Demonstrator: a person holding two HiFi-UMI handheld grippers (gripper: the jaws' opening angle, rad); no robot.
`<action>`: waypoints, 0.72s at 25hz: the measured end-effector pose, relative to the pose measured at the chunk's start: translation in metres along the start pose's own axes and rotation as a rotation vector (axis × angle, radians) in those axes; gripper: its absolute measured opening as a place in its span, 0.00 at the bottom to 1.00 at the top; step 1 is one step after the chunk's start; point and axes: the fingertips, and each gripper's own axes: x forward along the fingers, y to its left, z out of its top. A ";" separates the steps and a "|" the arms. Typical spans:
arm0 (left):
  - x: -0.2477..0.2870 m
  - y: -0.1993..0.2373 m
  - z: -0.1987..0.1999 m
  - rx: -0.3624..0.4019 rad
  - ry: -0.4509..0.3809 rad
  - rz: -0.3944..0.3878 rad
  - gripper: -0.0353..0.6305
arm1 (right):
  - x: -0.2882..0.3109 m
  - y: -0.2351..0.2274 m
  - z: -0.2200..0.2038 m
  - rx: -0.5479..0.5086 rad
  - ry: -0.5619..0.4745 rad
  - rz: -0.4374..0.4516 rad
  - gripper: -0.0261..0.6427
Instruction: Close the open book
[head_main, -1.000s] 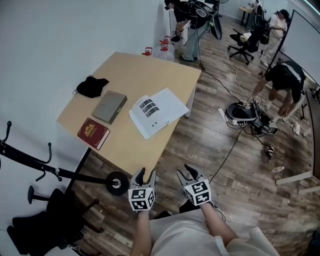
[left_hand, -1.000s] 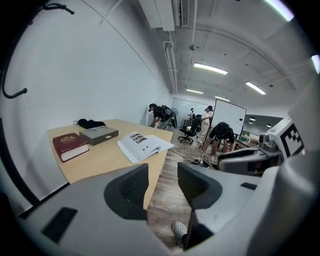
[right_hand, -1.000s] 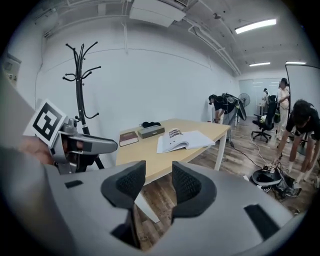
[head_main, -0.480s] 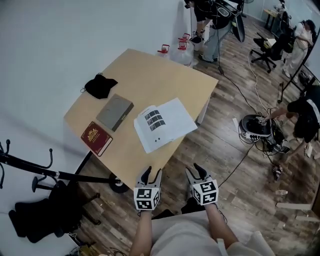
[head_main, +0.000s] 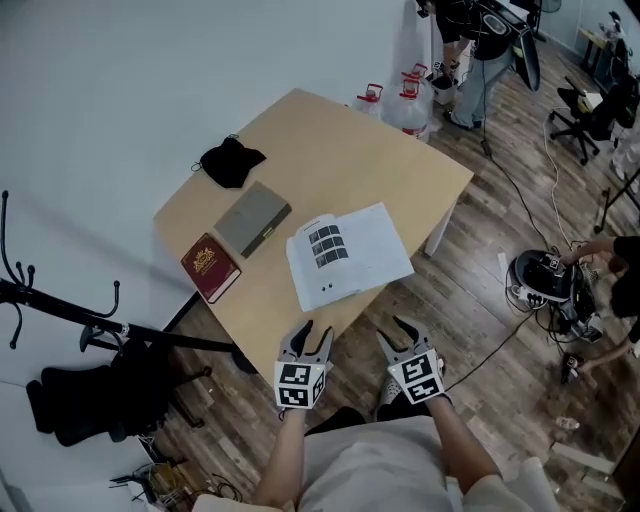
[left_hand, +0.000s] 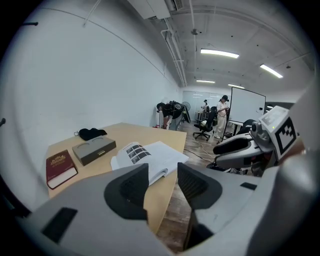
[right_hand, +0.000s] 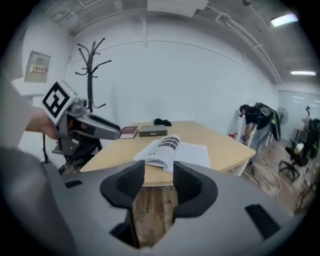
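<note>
Left gripper view shows the left tool (left_hand: 162, 182) with its jaws spread and only air between them. The right tool (right_hand: 159, 182) is spread as well; its jaws have just been opening a little further, and nothing sits between them. Both tools hang off the near edge of the surface (head_main: 330, 140), short of the open book (head_main: 350, 255) and touching nothing.

The open book lies flat with its pages up, close to that near edge, straight ahead of the tools. Just to the left of the open book sits a grey box (head_main: 253, 219). A red book (head_main: 211, 267) lies farther left, and a black cloth (head_main: 230, 160) lies beyond the box.

By my reading the task has not really started: the open book is still fully spread and untouched. Everything remains to be done: reaching it, catching one half, and folding that half over the other.
</note>
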 end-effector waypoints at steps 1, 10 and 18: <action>0.003 0.002 0.004 0.006 -0.005 0.010 0.33 | 0.005 0.001 0.001 -0.052 0.006 0.028 0.32; -0.009 0.020 0.017 -0.058 -0.057 0.098 0.33 | 0.041 -0.003 0.006 -0.257 0.061 0.162 0.32; -0.024 0.038 0.016 -0.083 -0.078 0.126 0.33 | 0.062 0.015 0.011 -0.356 0.070 0.180 0.32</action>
